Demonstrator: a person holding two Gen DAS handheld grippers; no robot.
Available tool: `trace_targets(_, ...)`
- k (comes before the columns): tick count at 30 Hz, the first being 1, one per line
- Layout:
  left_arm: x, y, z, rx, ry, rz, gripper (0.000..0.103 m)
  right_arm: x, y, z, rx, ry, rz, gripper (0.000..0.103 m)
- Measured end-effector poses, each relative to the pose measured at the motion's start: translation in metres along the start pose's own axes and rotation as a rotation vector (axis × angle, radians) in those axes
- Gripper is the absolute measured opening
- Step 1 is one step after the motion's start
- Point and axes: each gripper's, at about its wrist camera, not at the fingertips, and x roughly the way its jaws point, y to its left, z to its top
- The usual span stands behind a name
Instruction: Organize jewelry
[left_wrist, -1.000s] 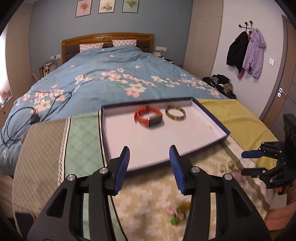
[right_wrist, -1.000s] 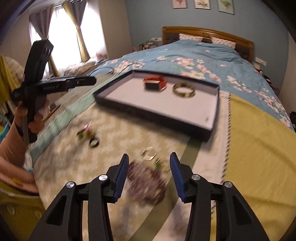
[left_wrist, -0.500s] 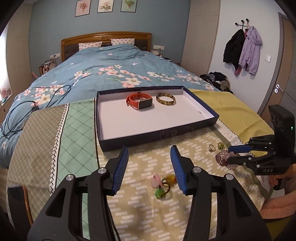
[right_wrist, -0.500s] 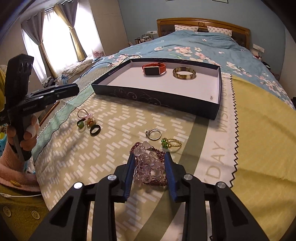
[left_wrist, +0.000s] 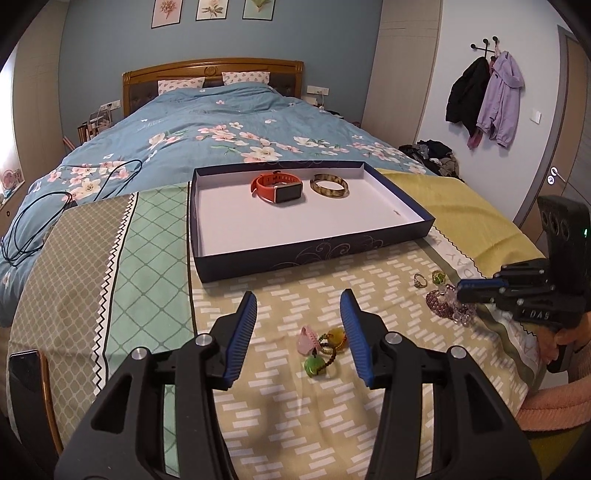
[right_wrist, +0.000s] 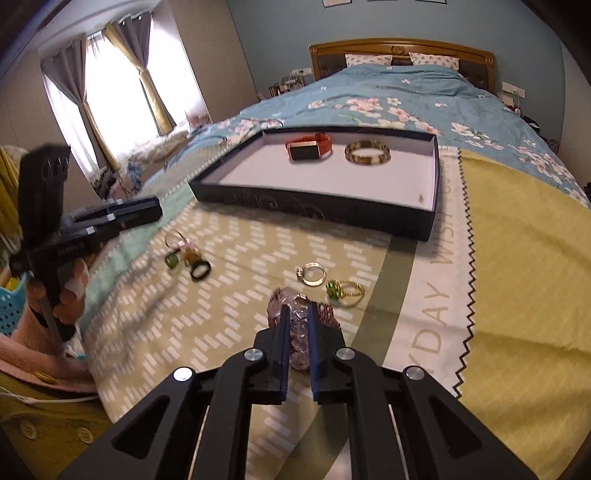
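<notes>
While the right gripper (right_wrist: 296, 314) pinches the clear-and-purple beaded bracelet (right_wrist: 301, 325) between its nearly closed blue pads, the bracelet lies on the patterned bedspread (right_wrist: 236, 317), on the near side of the dark shallow box (right_wrist: 325, 210). Two rings sit just beyond it toward the box — a silver ring (right_wrist: 311, 274) and a gold ring with a green stone (right_wrist: 345, 290). Left of these lies one charm bracelet (left_wrist: 321, 345) beside a black ring (right_wrist: 200, 271); the left gripper (left_wrist: 298, 323) hovers over the charm bracelet with jaws half open, pads touching nothing. Inside the box rest two pieces: an orange smartwatch (left_wrist: 277, 186) and a mottled bangle (left_wrist: 329, 185), side by side near its far wall. Beyond the box spreads a blue floral duvet (left_wrist: 221, 125), and nothing blocks the way to the box.
</notes>
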Motion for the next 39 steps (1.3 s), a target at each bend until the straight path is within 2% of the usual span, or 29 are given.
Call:
trace_targets(18, -0.012, -0.007, -0.018, 0.053, 0.011, -0.040, 0.047, -0.043, 0.009, 0.034, 0.018, -0.164, 0.049, 0.007)
trace_targets(26, -0.003, -0.015, -0.023, 0.075, 0.043, -0.057, 0.045, -0.043, 0.008, 0.039, 0.021, -0.188, 0.053, 0.007)
trace_targets(33, 0.009, -0.008, -0.020, 0.050, 0.071, -0.046, 0.038, -0.037, 0.007, 0.039, 0.030, -0.182, 0.054, 0.007)
trace_targets(39, 0.018, -0.004, -0.017, 0.030, 0.088, -0.046, 0.019, -0.032, 0.007, 0.037, 0.035, -0.175, 0.062, 0.007)
